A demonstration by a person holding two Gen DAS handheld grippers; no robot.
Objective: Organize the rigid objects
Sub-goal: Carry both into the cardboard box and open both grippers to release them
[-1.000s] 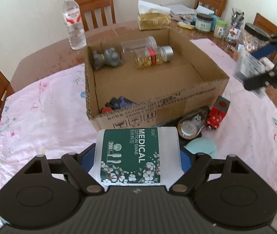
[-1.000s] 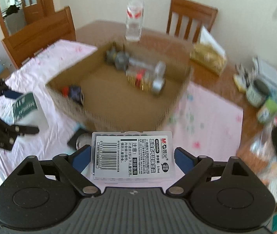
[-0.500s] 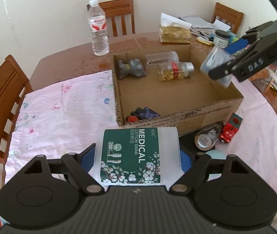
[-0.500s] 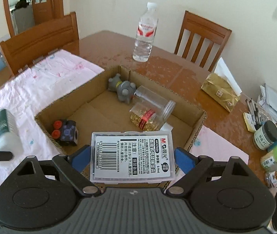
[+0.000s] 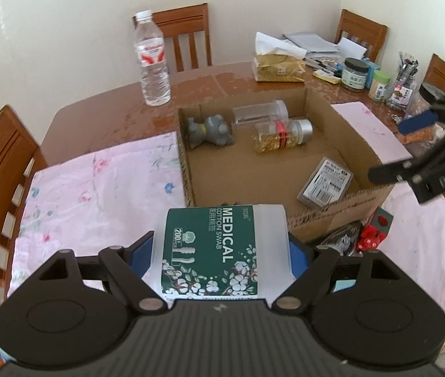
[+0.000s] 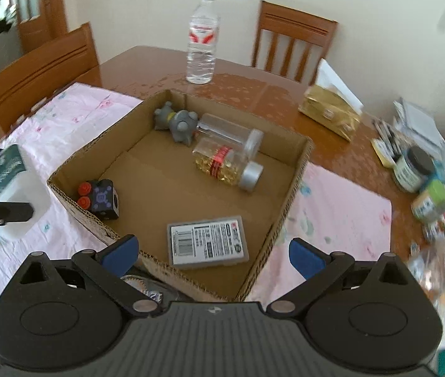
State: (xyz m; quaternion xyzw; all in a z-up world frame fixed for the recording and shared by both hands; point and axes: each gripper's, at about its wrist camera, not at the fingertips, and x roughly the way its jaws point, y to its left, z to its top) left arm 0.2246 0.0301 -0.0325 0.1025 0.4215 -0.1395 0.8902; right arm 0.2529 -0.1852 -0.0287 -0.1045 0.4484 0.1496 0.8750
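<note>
Cardboard box [image 6: 288, 188], open-topped, centre of the right wrist view, standing on a brown wooden table [image 6: 147, 69] partly covered by a pink floral cloth [image 6: 341, 207]. Contents: grey flat plastic case [image 6: 208, 241] with barcode label, lying flat on the box floor near the lower wall; grey toy figure [image 6: 178, 122] in the upper corner; clear empty jar [image 6: 222, 130] on its side just beside it; jar of yellow capsules [image 6: 222, 163] with silver lid, also on its side, touching the clear jar; dark toy block [image 6: 101, 199] with red knobs in the left corner. Right gripper [image 6: 213, 251], lower centre of its own view: jaws have just been opening and stand wide, blue pads well apart, nothing between them; the grey case lies released below in the box. Left gripper [image 5: 222, 251], lower centre of the left wrist view: clenched on a white tub of medical cotton swabs [image 5: 219, 248] with a green label, held over the cloth at the box's lower edge. Outside the box, lower right in the left wrist view: red toy [image 5: 376, 232] and a dark round item, unclear. Water bottle [image 5: 152, 66] upright on bare table beyond the box. Gold tissue pack [image 5: 279, 67] and assorted jars at upper right. Wooden chairs [image 5: 188, 34] around the table.
</note>
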